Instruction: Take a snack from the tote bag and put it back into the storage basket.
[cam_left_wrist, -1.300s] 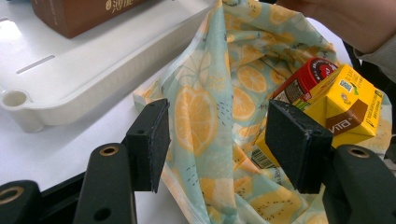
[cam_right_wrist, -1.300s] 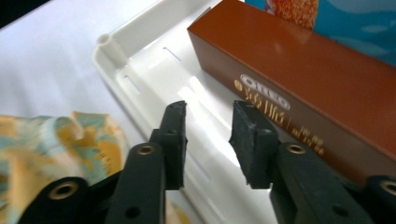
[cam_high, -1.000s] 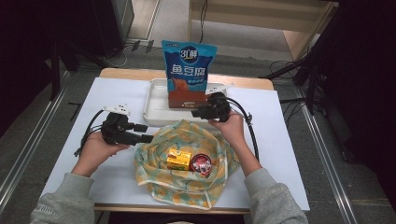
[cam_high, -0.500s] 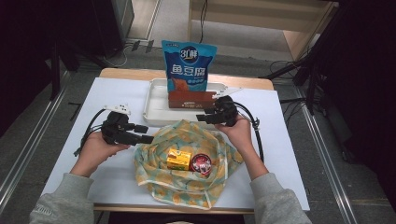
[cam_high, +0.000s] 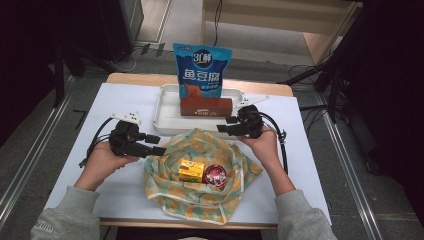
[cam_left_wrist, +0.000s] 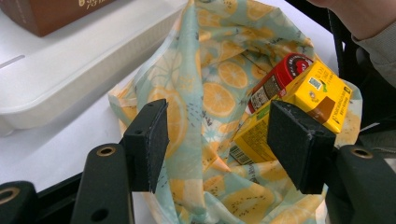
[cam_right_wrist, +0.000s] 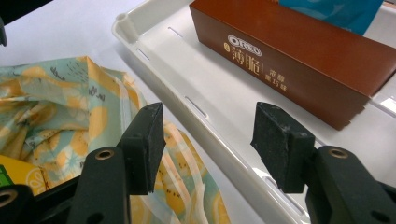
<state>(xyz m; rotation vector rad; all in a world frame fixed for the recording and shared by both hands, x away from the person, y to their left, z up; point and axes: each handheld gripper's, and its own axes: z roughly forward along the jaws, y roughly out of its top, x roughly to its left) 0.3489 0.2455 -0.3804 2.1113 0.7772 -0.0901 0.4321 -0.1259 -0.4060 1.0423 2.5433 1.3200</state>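
Observation:
A cloth bag (cam_high: 200, 150) printed with orange slices lies open on the white table. Inside it are a yellow carton (cam_high: 192, 170) and a red can (cam_high: 215, 175). My left gripper (cam_high: 156, 144) is at the bag's left edge, open. In the left gripper view the cloth (cam_left_wrist: 210, 98) runs between the wide pads (cam_left_wrist: 149, 140) without being pressed, with the carton (cam_left_wrist: 322, 88) just beyond. My right gripper (cam_high: 225, 125) hovers at the bag's far right corner by the white tray (cam_high: 165, 112). Its jaws have just been opening and nothing is between them (cam_right_wrist: 208, 144).
The tray (cam_right_wrist: 154, 32) holds a brown Oreo box (cam_high: 206, 106) and an upright blue snack bag (cam_high: 201, 70). Black cables trail from both grippers across the table. Dark equipment and floor cables lie beyond the far edge.
The right gripper has drifted to the right along the tray's front edge, away from the brown box, and its jaws stand wider. The left gripper and the bag's contents have not moved.

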